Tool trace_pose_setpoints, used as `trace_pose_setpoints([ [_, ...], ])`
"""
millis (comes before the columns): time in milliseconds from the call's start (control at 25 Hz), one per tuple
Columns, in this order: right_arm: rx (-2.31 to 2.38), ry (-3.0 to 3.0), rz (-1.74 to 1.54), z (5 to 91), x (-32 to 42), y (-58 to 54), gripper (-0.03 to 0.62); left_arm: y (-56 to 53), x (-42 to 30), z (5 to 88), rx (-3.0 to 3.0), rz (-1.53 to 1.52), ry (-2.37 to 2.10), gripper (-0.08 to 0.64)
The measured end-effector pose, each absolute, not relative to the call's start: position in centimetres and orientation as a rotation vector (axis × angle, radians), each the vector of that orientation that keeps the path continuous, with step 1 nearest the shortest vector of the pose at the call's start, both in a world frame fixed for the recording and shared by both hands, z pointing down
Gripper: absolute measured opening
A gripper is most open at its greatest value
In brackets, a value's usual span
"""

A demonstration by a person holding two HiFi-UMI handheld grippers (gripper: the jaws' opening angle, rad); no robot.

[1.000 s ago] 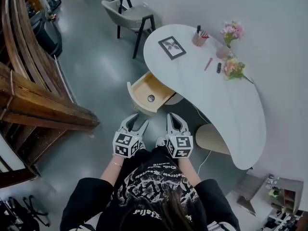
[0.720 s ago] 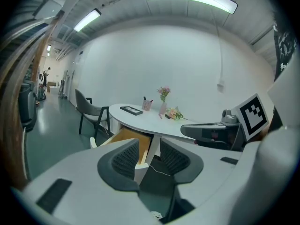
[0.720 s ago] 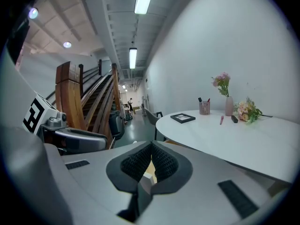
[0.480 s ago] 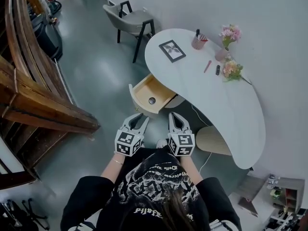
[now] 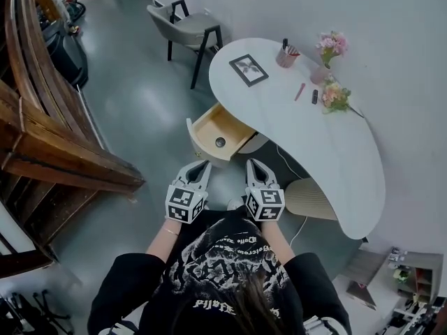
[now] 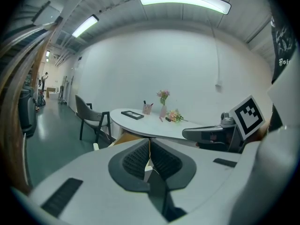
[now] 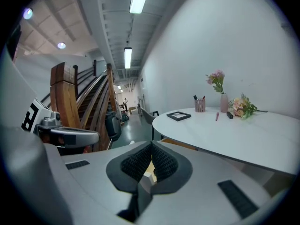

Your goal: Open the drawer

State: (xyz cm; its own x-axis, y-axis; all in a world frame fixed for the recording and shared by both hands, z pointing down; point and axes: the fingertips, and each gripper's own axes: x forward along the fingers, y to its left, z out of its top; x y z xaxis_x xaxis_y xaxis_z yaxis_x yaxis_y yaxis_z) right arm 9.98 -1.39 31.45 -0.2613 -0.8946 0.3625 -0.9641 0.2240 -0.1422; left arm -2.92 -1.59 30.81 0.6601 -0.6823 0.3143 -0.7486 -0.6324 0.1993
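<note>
The wooden drawer [image 5: 215,132] stands pulled out from under the white curved desk [image 5: 314,152], with a small round thing [image 5: 220,142] lying inside. Both grippers hover over the floor just short of the drawer's front and touch nothing. My left gripper [image 5: 202,165] has just been closing; its jaws now meet with nothing between them [image 6: 150,142]. My right gripper [image 5: 252,163] is shut too and holds nothing [image 7: 151,145]. The drawer's tan edge [image 6: 123,137] peeks over the left jaws, and part of it [image 7: 180,145] shows beside the right jaws.
On the desk are a picture frame [image 5: 248,69], a pen cup [image 5: 286,56], flowers in a vase [image 5: 332,47] and a pink pen [image 5: 301,92]. A chair [image 5: 188,25] stands at the desk's far end. A wooden staircase [image 5: 42,138] fills the left. A ribbed pedestal [image 5: 307,199] is under the desk.
The left gripper's jaws went from wide open to shut, with nothing caught. Both grippers sit slightly higher in the head view; the drawer has stayed open.
</note>
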Motion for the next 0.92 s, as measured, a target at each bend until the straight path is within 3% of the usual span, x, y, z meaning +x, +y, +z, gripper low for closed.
trace_pose_setpoints([
  [920,1.755,-2.251,0.493,32.3,10.1,0.6,0.026,0.0,-3.2,31.2,2.586,0.314,-1.104,0.026],
])
